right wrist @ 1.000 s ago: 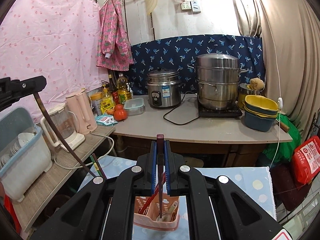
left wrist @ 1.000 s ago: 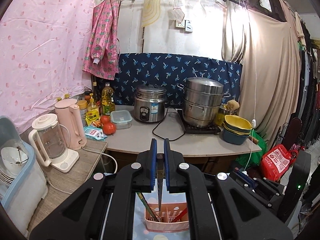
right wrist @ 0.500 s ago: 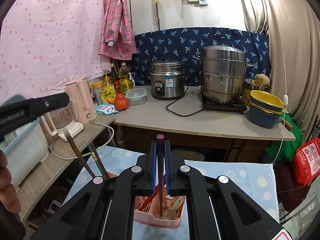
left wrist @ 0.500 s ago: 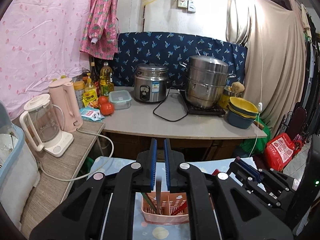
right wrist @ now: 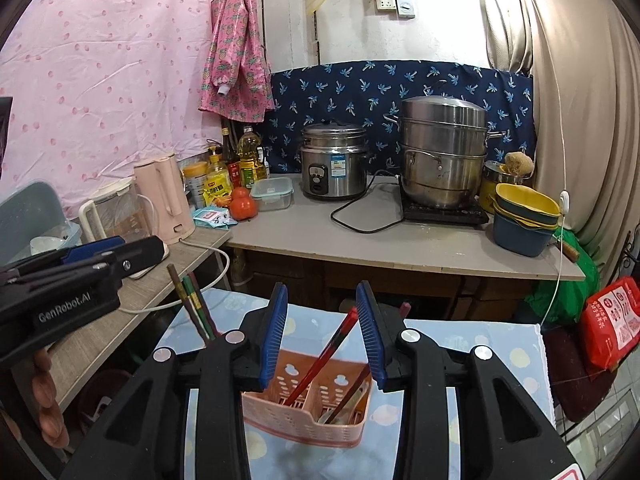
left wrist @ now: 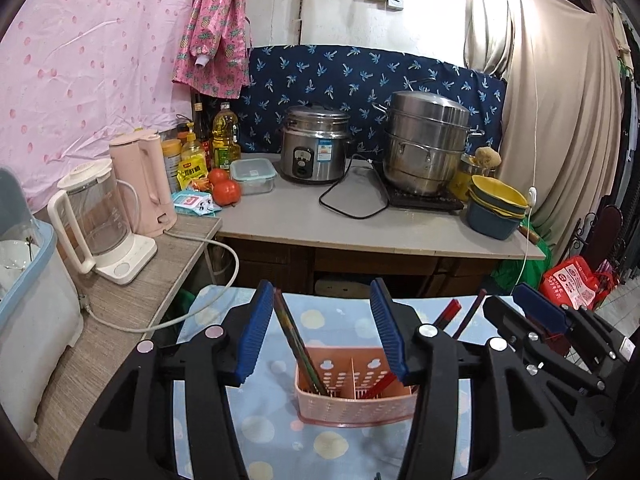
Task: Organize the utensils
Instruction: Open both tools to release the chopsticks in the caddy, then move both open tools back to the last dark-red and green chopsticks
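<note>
Above the pink basket (left wrist: pixel 354 394), our left claw (left wrist: pixel 322 330) and right claw (right wrist: pixel 322 330) are opening, chopsticks (right wrist: pixel 326 354) now dropped inside.

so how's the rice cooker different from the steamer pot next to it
The rice cooker is shorter, a single body with a front control panel and label; the steamer pot is taller, stacked in tiers with side handles. The cooker sits straight on the counter, the steamer on a black hotplate. Both are lidded steel.
</note>
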A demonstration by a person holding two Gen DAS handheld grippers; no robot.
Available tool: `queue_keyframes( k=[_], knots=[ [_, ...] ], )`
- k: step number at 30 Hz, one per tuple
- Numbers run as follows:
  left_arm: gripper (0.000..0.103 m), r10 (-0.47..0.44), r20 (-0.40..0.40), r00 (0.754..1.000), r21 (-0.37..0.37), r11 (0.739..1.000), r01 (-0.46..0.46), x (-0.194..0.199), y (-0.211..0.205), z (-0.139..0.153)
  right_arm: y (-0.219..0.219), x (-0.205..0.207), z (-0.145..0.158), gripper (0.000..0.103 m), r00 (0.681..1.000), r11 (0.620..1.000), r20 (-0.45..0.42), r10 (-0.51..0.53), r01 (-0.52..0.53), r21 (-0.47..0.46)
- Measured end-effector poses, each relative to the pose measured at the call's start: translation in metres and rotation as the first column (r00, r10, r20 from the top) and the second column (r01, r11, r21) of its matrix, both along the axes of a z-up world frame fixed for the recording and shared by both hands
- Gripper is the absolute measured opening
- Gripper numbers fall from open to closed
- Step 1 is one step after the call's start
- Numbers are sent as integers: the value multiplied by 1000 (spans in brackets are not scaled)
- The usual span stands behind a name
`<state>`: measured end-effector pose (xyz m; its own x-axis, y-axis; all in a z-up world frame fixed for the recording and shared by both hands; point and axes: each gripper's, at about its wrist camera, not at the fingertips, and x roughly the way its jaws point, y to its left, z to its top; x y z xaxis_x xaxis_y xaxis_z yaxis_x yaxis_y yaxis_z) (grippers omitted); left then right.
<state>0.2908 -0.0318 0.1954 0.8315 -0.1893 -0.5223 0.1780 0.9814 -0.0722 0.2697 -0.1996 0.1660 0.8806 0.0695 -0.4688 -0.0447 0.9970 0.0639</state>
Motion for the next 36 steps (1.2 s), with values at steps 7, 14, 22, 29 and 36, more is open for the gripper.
queue_keyframes(
  k=[7,14,22,29,36],
  knots=[
    [49,-5,-24,1000,12,1000,5,-28,3,-16,5,-30,-10,35,1000,1000,-18,3,-3,0],
    [49,-20,-56,998,18,1000,21,-63,7,-35,14,-70,-27,35,999,1000,-47,15,-15,2],
    [49,-29,-119,992,19,999,31,-109,13,-73,21,-124,-54,35,995,999,-93,27,-24,28],
    [49,-29,-213,977,34,999,37,-149,17,-127,27,-178,-101,35,983,999,-184,25,-20,33],
    [49,-31,-310,950,60,997,52,-186,16,-182,32,-219,-158,35,954,999,-301,9,4,43]
  ],
)
